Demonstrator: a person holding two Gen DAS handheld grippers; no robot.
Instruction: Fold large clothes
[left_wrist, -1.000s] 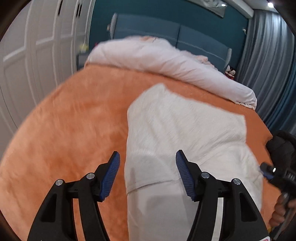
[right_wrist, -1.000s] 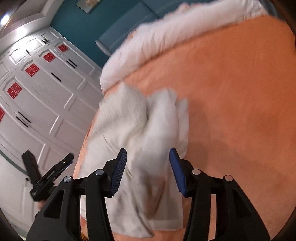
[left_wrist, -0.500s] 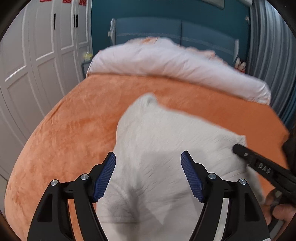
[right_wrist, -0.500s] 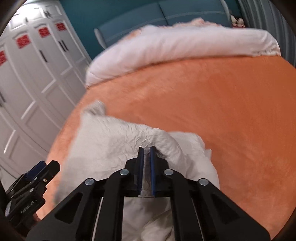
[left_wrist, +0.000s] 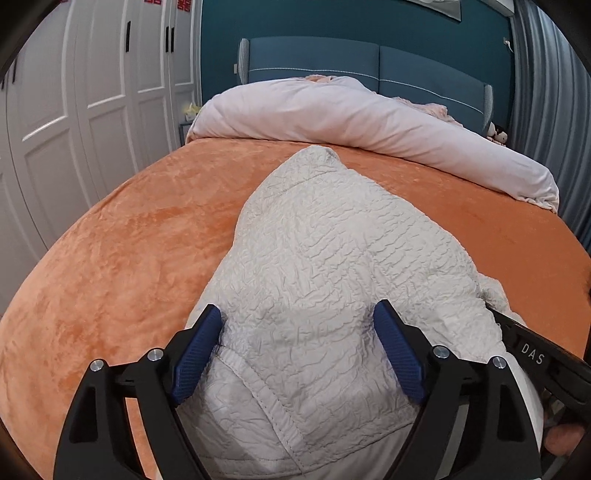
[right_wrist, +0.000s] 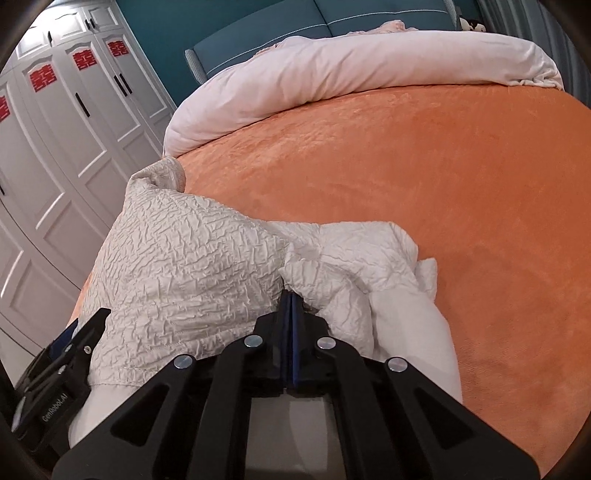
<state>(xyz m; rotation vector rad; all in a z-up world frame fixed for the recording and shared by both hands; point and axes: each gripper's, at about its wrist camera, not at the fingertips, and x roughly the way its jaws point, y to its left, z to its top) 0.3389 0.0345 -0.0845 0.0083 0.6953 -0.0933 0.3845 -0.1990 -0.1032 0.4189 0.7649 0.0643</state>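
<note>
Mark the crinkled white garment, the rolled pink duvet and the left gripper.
crinkled white garment (left_wrist: 332, 258), left wrist view, middle of its top panel.
rolled pink duvet (left_wrist: 351, 118), left wrist view, middle of the roll.
left gripper (left_wrist: 297, 325), left wrist view, midway between fingertips.

Crinkled cream garment (left_wrist: 332, 280) lies bunched on the orange bedspread (left_wrist: 129, 258).

right gripper (right_wrist: 291, 306) jaws closed onto garment (right_wrist: 192, 258), left gripper (left_wrist: 295, 347) widened

left wrist: close, tilted down | right wrist: same | shared: garment (left_wrist: 325, 280)
</note>
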